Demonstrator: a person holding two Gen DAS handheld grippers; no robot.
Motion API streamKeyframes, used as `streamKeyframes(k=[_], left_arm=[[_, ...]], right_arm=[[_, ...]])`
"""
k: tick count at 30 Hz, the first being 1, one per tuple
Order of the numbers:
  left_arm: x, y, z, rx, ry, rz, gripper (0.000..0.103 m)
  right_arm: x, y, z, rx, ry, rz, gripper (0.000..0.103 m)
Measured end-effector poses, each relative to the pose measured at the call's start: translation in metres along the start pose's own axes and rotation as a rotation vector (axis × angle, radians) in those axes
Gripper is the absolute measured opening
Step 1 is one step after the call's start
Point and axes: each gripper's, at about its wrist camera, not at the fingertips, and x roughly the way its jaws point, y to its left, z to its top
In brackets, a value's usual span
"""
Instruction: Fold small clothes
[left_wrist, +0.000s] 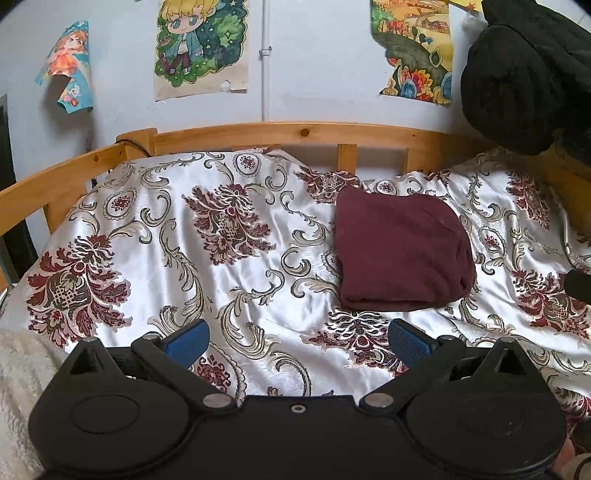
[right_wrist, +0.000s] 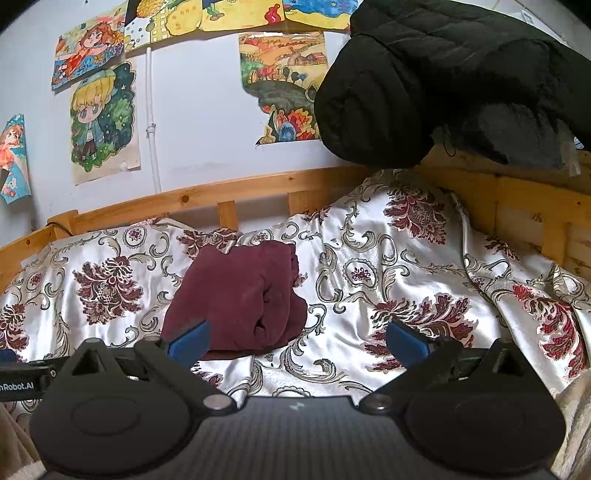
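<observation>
- The maroon garment (left_wrist: 402, 251) already lies in a compact fold on the patterned bedspread (left_wrist: 229, 288), so I judge the step is release — back off level, snagging no edge.
- My left gripper (left_wrist: 297, 341) and right gripper (right_wrist: 297, 341) are both spread wide and empty — the garment sits just ahead, untouched.

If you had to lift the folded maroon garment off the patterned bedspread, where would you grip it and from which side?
I would take the folded maroon garment at its near edge, coming in low from the front. In the left wrist view that edge is a rounded, stacked fold facing the open left gripper, so one pinch probably catches all layers. The right side shows loose creases, likelier to unfold.
</observation>
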Motion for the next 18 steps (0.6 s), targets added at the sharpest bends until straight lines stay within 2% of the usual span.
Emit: streamKeyframes(k=[18], left_arm=[[0.0003, 0.0005, 0.0007, -0.002, 0.007, 0.005, 0.102]], right_arm=[[0.0023, -0.0006, -0.001, 0.0, 0.019, 0.001, 0.103]])
